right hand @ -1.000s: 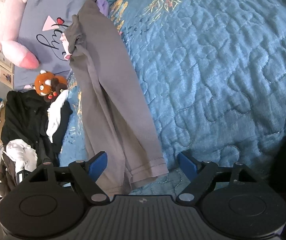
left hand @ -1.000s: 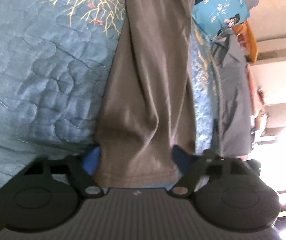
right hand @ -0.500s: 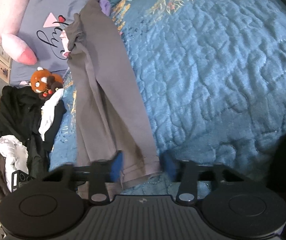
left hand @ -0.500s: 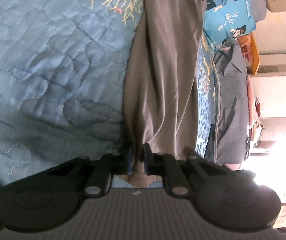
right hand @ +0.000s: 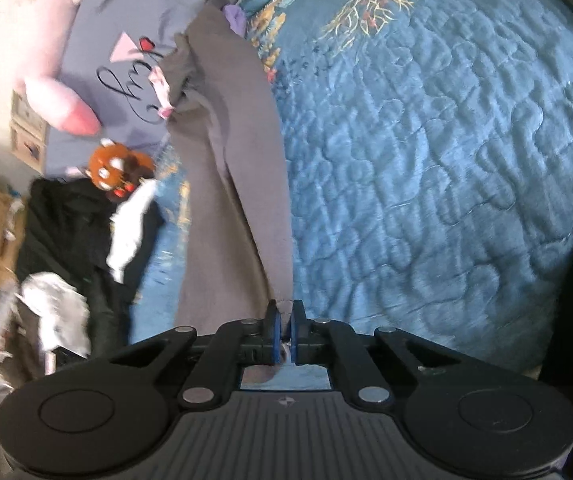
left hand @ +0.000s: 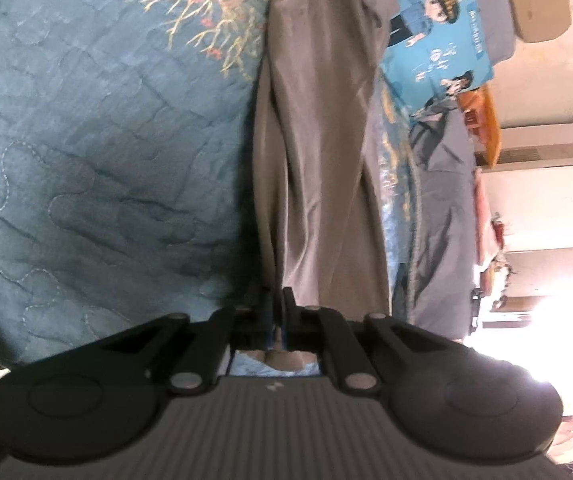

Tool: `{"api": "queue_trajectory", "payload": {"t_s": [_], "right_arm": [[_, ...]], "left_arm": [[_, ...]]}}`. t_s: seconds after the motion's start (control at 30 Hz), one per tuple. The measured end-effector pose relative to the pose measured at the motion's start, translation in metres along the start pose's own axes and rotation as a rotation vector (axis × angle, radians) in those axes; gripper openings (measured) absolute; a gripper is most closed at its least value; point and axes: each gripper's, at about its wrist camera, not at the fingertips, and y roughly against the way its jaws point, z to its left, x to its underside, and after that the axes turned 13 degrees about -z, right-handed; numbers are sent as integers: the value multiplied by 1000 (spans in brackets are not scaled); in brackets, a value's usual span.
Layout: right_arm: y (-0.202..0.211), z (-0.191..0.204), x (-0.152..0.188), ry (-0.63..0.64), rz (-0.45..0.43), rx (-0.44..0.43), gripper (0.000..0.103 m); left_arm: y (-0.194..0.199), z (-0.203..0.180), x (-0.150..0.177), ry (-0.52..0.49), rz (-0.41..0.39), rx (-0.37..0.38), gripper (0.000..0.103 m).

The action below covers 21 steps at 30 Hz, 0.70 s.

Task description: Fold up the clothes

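Grey trousers (left hand: 318, 152) lie lengthwise on the blue quilt (left hand: 86, 140), long axis running from the pinched hems away toward the pillows (right hand: 126, 40). Left gripper (left hand: 277, 312) and right gripper (right hand: 283, 320) each pinch a hem. No containers visible.

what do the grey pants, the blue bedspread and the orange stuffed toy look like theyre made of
Grey pants: soft matte knit, probably cotton jersey; they drape in long limp folds from the right tool and the left tool.
Blue bedspread: quilted fabric with a slight sheen; stitched wavy lines puff the surface.
Orange stuffed toy: looks like fuzzy plush, but it is too blurred to be sure.
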Motion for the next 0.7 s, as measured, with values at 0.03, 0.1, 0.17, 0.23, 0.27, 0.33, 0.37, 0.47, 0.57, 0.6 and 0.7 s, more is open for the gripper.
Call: {"api": "queue_trajectory", "payload": {"t_s": [0.03, 0.1, 0.17, 0.23, 0.27, 0.33, 0.37, 0.47, 0.57, 0.6, 0.7], "right_arm": [[2, 0, -1, -19, 0, -14, 5], [6, 1, -3, -57, 1, -41, 5], [6, 4, -8, -94, 4, -68, 5], [4, 9, -14, -131, 6, -95, 5], [2, 11, -18, -155, 7, -111, 5], [-4, 15, -30, -222, 6, -149, 5], [-7, 18, -36, -256, 6, -168, 5], [-22, 29, -64, -313, -6, -194, 5], [-46, 41, -101, -317, -38, -171, 5], [-55, 46, -113, -315, -50, -159, 5], [-87, 54, -148, -309, -72, -123, 5]], "left_arm": [[3, -1, -1, 0, -5, 9, 3], [9, -4, -3, 1, -16, 27, 3], [13, -8, -9, 1, -24, 38, 3], [17, -13, -17, 1, -30, 43, 3], [15, -17, -22, -2, -36, 49, 3], [17, -26, -35, -1, -47, 79, 3], [15, -32, -44, 6, -54, 99, 3], [-1, -57, -77, -4, -77, 127, 3], [-23, -80, -119, -33, -107, 92, 3], [-30, -86, -135, -40, -121, 79, 3], [-43, -90, -179, -66, -155, -2, 3]]}}
